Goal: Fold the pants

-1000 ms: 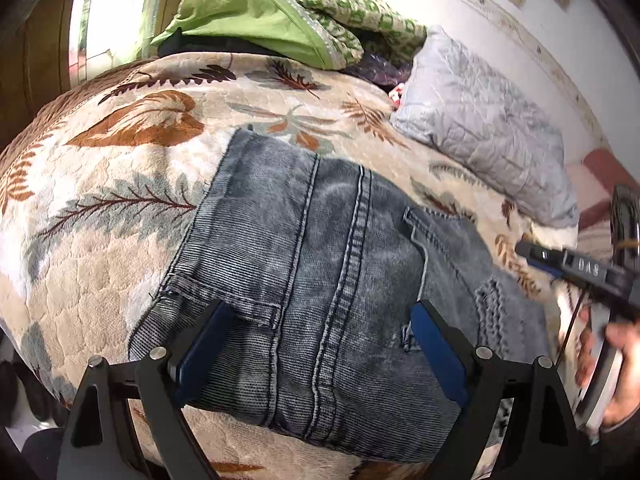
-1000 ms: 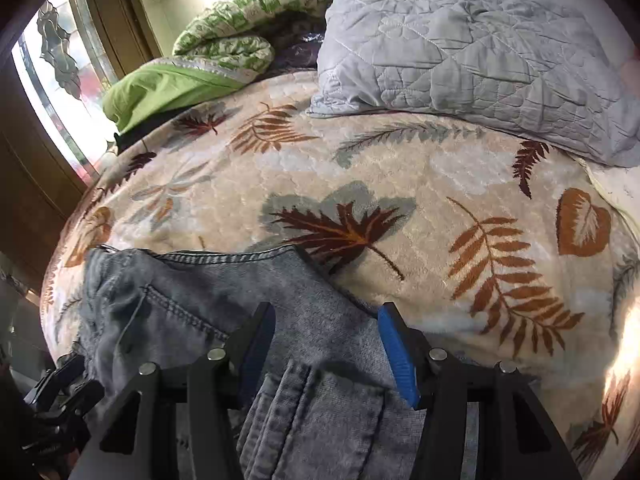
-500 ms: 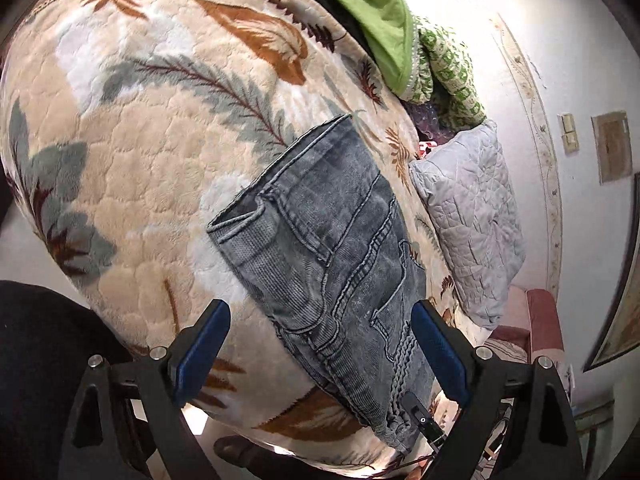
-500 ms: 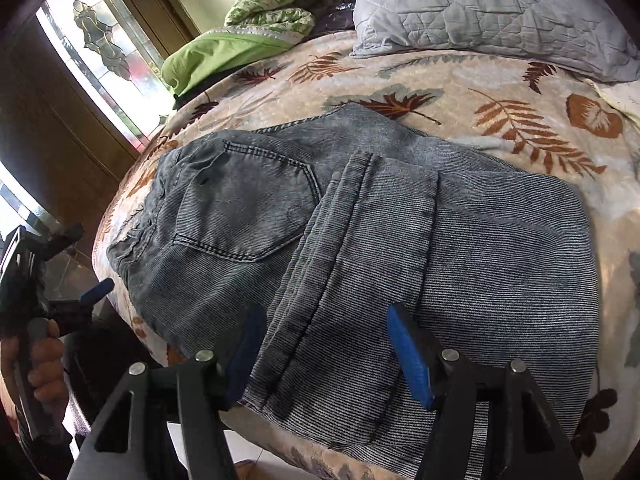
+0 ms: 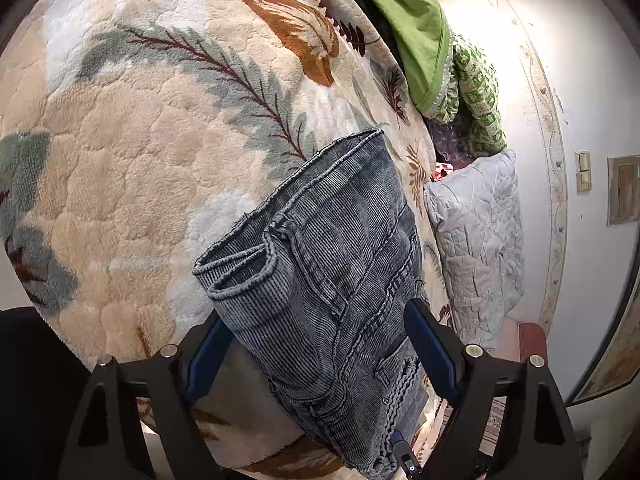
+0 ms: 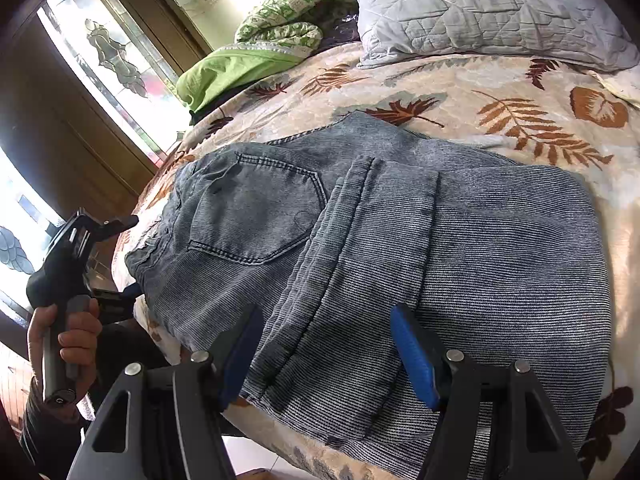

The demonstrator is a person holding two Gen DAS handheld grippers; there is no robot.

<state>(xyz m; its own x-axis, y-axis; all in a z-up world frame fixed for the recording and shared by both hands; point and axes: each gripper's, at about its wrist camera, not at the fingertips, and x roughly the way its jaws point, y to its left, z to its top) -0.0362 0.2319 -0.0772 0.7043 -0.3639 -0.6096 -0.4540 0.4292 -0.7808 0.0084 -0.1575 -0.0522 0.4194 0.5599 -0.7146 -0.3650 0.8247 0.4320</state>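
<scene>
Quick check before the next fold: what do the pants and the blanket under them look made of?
Pants: washed grey-blue denim, probably cotton, matte; fine diagonal ribbing, raised seams and a stitched back pocket show it. Blanket: plush fleece, likely synthetic; fuzzy, tufted pile with a printed leaf pattern.

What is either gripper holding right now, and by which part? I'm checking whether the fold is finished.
Nothing is held. The left gripper and right gripper are both open above the folded jeans, which lie on the bed.
</scene>
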